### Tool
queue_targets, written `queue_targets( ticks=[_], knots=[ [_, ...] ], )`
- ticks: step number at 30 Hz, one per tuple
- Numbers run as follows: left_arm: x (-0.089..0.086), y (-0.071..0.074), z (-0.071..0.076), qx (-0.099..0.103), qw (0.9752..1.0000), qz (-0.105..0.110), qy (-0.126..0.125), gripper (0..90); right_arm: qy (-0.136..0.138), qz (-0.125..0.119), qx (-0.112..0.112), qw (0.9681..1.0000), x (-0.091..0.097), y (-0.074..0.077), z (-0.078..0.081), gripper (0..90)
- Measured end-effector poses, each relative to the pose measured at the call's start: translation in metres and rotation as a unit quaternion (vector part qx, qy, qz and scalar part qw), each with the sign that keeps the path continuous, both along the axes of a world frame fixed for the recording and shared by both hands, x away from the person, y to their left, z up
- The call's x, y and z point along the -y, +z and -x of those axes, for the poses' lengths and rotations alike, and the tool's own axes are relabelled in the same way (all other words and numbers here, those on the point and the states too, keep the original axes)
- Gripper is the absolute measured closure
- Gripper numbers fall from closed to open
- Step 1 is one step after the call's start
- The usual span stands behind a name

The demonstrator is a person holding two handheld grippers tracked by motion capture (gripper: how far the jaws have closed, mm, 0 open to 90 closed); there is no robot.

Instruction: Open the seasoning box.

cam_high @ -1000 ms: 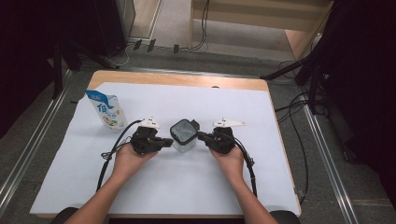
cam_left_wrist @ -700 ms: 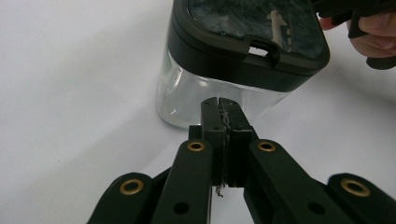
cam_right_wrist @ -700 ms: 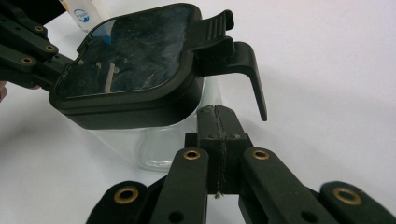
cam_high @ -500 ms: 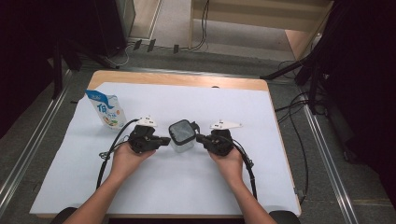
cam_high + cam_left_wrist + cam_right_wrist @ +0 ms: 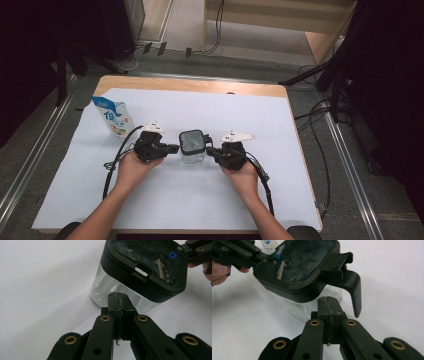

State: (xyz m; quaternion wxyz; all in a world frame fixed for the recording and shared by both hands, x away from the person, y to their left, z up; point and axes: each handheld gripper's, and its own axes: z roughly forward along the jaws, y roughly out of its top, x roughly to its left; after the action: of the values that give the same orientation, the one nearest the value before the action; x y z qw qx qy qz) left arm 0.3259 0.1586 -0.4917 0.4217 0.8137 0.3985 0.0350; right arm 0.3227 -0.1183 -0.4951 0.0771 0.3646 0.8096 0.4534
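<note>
Between the closed left tool (image 5: 175, 148) and right tool (image 5: 209, 149), a black-lidded clear container (image 5: 192, 142).

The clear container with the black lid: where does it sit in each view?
High view: container, table centre, between both grippers.
Left gripper view: container, upper right, beyond the shut fingers.
Right gripper view: container, upper centre-left, latch tab toward the camera.
Shared landmark: its dark glossy lid.

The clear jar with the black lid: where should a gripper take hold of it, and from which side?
Probably the black handle hanging off the lid of the jar: it stands clear of the glass wall, narrow enough for open jaws. Come level from the side of the right gripper, which is shut now.
</note>
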Motion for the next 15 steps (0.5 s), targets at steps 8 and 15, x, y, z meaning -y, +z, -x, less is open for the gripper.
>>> queue_targets(
  ticks=[8,15],
  knots=[
    [-0.0042,-0.0018,-0.0041,-0.008,0.9999,0.006,0.009,90.0,0.013,0.003,0.001,0.9999,-0.0049,0.0002,0.0061,90.0],
    [-0.0051,-0.0024,-0.0053,-0.006,0.9999,0.008,0.01,90.0,0.017,0.005,-0.002,0.9998,-0.0067,0.0007,0.0079,90.0]
  ],
)
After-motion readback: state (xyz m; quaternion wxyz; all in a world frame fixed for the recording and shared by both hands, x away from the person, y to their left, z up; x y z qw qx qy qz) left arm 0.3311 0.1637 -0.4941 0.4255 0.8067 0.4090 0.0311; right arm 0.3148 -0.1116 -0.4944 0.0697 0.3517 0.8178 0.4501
